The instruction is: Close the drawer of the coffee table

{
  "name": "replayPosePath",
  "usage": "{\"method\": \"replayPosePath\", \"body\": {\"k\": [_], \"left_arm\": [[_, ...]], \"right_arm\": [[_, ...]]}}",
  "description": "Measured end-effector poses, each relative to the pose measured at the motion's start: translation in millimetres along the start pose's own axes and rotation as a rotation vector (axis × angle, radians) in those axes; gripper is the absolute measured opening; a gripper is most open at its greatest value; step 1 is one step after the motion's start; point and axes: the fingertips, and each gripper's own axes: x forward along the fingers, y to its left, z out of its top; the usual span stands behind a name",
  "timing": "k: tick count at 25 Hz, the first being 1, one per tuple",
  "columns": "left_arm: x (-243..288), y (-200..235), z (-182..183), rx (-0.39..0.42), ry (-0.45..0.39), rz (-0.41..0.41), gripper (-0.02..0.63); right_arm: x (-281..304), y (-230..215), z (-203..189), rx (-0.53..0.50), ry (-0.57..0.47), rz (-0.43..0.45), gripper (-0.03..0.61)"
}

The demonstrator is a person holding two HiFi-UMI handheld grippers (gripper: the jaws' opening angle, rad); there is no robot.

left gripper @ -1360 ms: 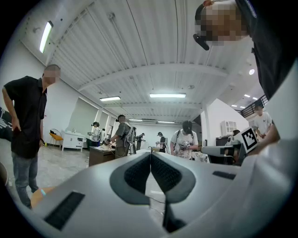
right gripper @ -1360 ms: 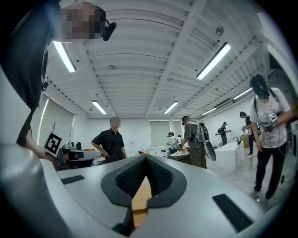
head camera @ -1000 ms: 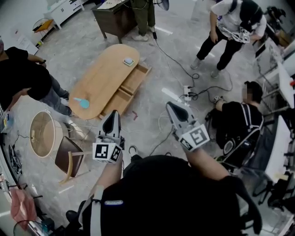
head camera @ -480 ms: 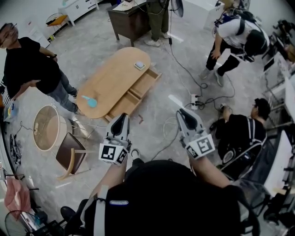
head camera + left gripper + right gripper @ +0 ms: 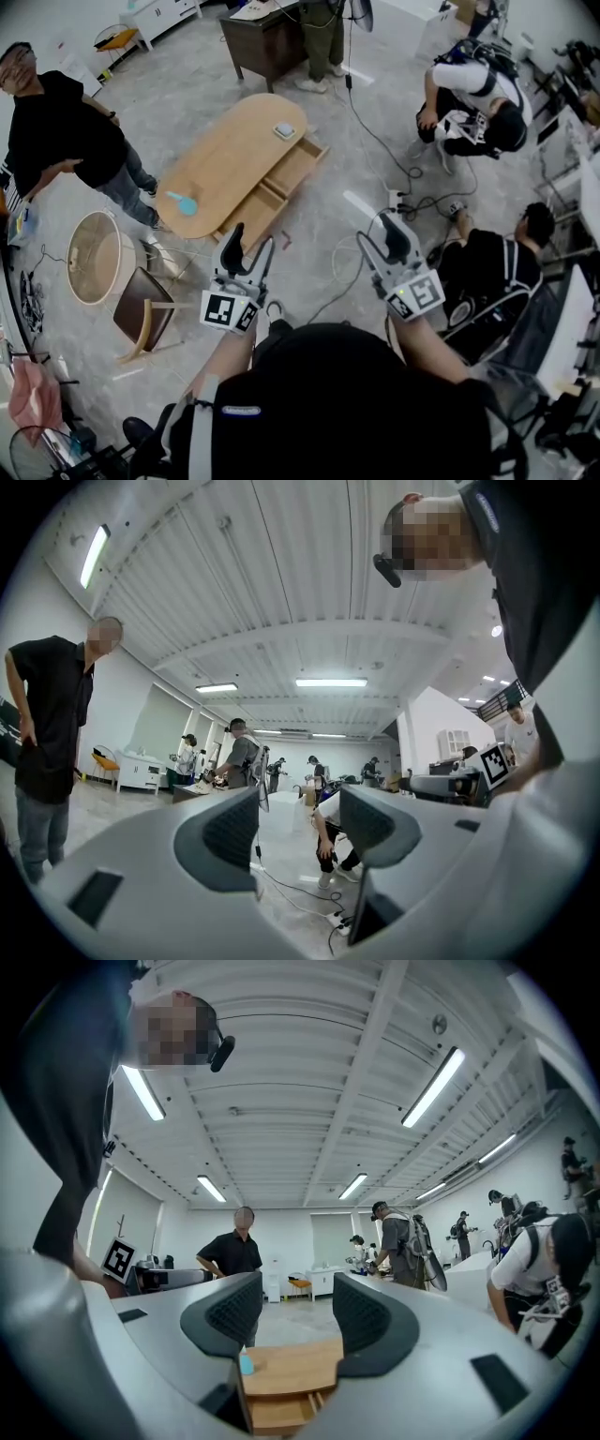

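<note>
The oval wooden coffee table (image 5: 220, 155) stands on the floor ahead of me, and two drawers (image 5: 281, 178) are pulled out of its near side. A blue object (image 5: 183, 203) and a small square item (image 5: 284, 131) lie on its top. My left gripper (image 5: 248, 246) is held in the air short of the table, its jaws opening with nothing between them. My right gripper (image 5: 382, 234) is alongside it, also opening and empty. In the right gripper view the table (image 5: 291, 1369) and an open drawer (image 5: 281, 1412) show between the right gripper's (image 5: 295, 1312) jaws. The left gripper (image 5: 300, 827) faces open floor.
A person in black (image 5: 66, 141) stands left of the table. A round stool (image 5: 94, 258) and a brown chair (image 5: 145, 314) sit at the near left. A power strip with cables (image 5: 398, 200) lies on the floor to the right, beside a seated person (image 5: 487, 262).
Both grippers were shut in the earlier frames and now stand with their jaws apart. Both hands stay in much the same place.
</note>
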Motion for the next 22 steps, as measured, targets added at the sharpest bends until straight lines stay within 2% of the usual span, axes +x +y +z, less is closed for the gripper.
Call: {"method": "replayPosePath", "body": {"k": [9,16,22], "left_arm": [[0,-8,-6,0.008,0.007,-0.002,0.261],[0,-9,-9,0.021,0.021,0.044,0.261],[2,28,-21,0.003,0.011,0.086,0.261]], "right_arm": [[-10,-9,11,-0.022,-0.037,-0.020,0.213],[-9,-23,10,-0.018,-0.053,-0.011,0.213],[19,-44,-7,-0.015,-0.028,-0.055,0.213]]}}
